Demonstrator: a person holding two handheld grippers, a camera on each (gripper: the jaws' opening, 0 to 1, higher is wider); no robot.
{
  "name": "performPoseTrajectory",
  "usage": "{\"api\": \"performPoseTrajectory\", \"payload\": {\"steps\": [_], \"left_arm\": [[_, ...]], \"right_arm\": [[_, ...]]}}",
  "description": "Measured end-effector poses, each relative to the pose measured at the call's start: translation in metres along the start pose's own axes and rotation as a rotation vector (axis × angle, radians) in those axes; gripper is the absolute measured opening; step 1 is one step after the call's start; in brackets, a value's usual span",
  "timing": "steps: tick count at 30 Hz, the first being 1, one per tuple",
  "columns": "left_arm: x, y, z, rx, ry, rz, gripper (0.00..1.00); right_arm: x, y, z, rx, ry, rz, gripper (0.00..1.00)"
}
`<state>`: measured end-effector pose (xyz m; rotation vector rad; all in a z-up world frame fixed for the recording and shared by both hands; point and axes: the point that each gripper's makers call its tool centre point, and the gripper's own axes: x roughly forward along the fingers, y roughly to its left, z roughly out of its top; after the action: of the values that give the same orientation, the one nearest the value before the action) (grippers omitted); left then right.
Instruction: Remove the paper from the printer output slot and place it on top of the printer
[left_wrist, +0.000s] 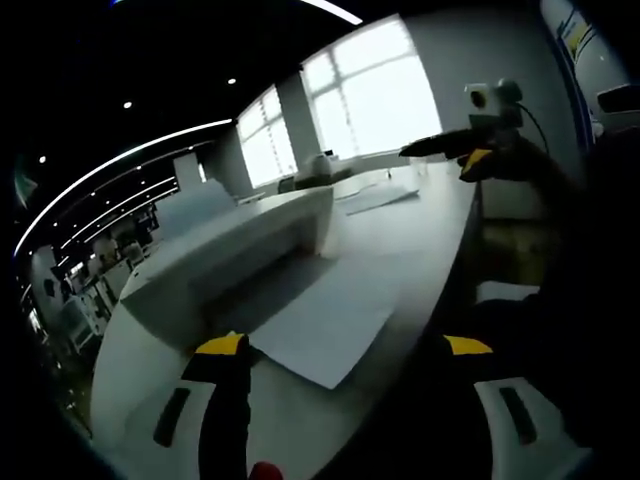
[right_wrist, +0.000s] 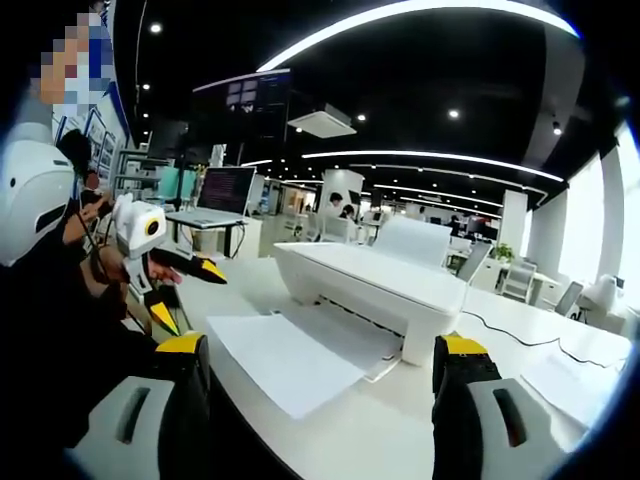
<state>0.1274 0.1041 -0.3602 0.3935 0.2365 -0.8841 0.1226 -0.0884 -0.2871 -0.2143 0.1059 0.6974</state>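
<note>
Here the paper sheet (right_wrist: 300, 362) lies flat in the output slot of the white printer (right_wrist: 375, 280), spilling onto the table (right_wrist: 420, 425). Both the right gripper (right_wrist: 320, 400) and the left gripper (left_wrist: 345, 375) stand wide, holding nothing. Best to approach low, pinch the sheet's near edge, and slide it out level before lifting.

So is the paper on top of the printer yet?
Not yet. Nothing looks done: the paper lies in the output slot of the printer, sticking out over the table. The printer's top is bare. Both the left gripper and right gripper are open, facing the sheet. Grabbing, lifting and placing remain.
</note>
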Motion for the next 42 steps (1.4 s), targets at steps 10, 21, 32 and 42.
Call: {"api": "performPoseTrajectory", "payload": {"steps": [10,21,32,42], "left_arm": [[0.003,-0.002,-0.001,0.001,0.003,-0.001,0.79],[0.007,-0.007,-0.001,-0.002,0.005,-0.014,0.79],[0.010,-0.010,0.001,0.006,0.004,-0.024,0.79],[0.014,-0.013,0.000,0.002,0.008,-0.038,0.79]], "right_arm": [[-0.001,-0.001,-0.001,0.000,0.001,-0.001,0.87],[-0.002,0.000,-0.001,-0.004,-0.001,0.000,0.87],[-0.001,0.002,-0.001,0.000,-0.005,0.008,0.87],[-0.001,0.003,-0.001,-0.002,-0.004,0.009,0.87]]}}
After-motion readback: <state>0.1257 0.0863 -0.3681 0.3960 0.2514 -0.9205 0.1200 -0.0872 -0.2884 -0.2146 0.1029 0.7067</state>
